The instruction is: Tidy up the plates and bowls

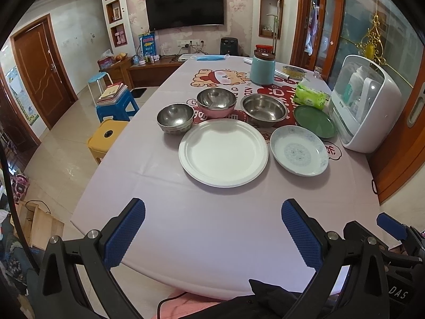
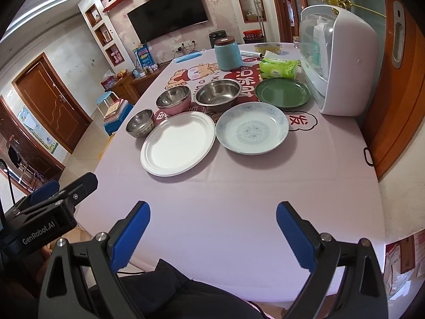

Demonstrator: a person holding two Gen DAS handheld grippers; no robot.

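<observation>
- Left gripper (image 1: 213, 232) hovers at the desk's (image 1: 202, 226) near edge, fingers spread wide, nothing held.
- Small steel bowl (image 1: 175, 118) sits just left of the white plate (image 1: 223, 152); pink bowl (image 1: 216, 103) and wide steel bowl (image 1: 263, 109) behind it.
- Patterned plate (image 1: 298, 151) just right of the white plate, green plate (image 1: 315, 121) beyond.
- Right gripper (image 2: 213, 231), fingers equally spread and empty.
- Best approach, I'd say: pinch a rim squarely, lift level, nest smaller into larger.

Bright, sharp, fisheye-warped, dark corners
</observation>
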